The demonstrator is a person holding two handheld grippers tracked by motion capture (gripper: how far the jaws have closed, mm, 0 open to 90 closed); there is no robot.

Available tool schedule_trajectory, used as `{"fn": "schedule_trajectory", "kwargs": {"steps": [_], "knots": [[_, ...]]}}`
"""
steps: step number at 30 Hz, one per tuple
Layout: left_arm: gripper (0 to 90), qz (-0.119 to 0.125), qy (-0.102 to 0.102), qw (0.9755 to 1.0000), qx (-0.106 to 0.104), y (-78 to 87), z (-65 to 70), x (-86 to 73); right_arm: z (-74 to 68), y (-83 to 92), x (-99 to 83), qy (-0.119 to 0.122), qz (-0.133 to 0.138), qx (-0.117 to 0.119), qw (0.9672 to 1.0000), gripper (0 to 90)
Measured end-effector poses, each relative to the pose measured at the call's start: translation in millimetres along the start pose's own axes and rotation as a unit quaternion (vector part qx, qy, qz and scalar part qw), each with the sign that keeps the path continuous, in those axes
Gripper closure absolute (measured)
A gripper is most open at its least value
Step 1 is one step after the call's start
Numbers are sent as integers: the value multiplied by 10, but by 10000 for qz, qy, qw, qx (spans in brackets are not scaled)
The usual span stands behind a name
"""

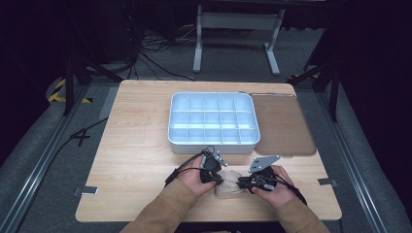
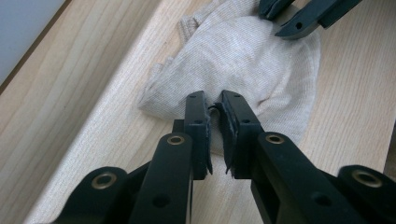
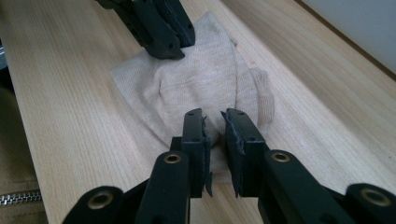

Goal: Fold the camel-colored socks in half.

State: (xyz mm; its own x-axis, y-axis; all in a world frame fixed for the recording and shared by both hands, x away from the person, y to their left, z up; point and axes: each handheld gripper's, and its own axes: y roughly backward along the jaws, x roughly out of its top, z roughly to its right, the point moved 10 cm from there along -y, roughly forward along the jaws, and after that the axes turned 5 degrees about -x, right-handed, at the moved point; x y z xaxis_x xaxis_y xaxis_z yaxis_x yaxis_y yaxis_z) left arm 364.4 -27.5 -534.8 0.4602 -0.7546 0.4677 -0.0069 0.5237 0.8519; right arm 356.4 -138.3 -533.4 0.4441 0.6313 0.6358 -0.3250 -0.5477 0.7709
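Gripping near front edge of wooden table [image 1: 136,145]: left gripper [image 2: 214,103] with jaws nearly together over near edge of beige knitted cloth [image 2: 243,60], narrow slit between pads, fabric just under tips, pinch on cloth not certain. Right gripper [image 3: 214,122] same pose from opposite side, jaws a little apart, cloth fold between tips, pads not clearly pressing. Seen from above, left gripper [image 1: 212,167] and right gripper [image 1: 252,180] facing each other, cloth [image 1: 229,185] flat and crumpled between them, both held by hands with tan sleeves [image 1: 165,208]. Farther back, mid-table: white divided tray [image 1: 212,144], many small compartments, apart from cloth. Just right of tray: brown mat [image 1: 284,126] lying flat. Beyond table: grey floor, cables [image 1: 155,53], white metal frame [image 1: 238,22].
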Motion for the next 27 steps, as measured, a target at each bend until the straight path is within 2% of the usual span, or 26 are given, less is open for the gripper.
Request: {"fn": "schedule_trajectory", "kwargs": {"steps": [2,4,5,7,8,10,12,14,20,25,27], "knots": [[801,94,-87,9999,49,24,21,22,-2,-15,-4,87,-31,-70,9999,796],[841,227,-12,9991,-361,91,171,51,-3,-20,-1,125,-41,-110,9999,800],[868,227,-12,9991,-361,91,171,51,-3,-21,-2,126,-42,-98,9999,801],[887,172,-9,9975,-679,111,292,39,-4,-23,0,102,-35,-95,9999,801],[890,76,-68,9975,-704,95,329,20,-3,-25,0,80,-39,-99,9999,803],[890,-77,-141,9975,-682,59,368,-8,2,-25,2,80,-52,-107,9999,806],[889,-126,-148,9976,-665,41,378,-20,3,-26,3,68,-68,-106,9999,806],[894,-372,-138,9978,-526,2,329,-88,3,-25,3,52,-80,-85,9999,807],[895,-496,-41,9974,-516,-19,302,-153,21,-17,1,-85,-70,-7,9999,807],[892,-546,-39,9972,-504,-22,303,-169,57,7,-10,-168,-99,-98,9998,809],[873,-582,-35,9971,-483,7,291,-177,75,32,-4,-97,-123,-223,9996,815]]}}
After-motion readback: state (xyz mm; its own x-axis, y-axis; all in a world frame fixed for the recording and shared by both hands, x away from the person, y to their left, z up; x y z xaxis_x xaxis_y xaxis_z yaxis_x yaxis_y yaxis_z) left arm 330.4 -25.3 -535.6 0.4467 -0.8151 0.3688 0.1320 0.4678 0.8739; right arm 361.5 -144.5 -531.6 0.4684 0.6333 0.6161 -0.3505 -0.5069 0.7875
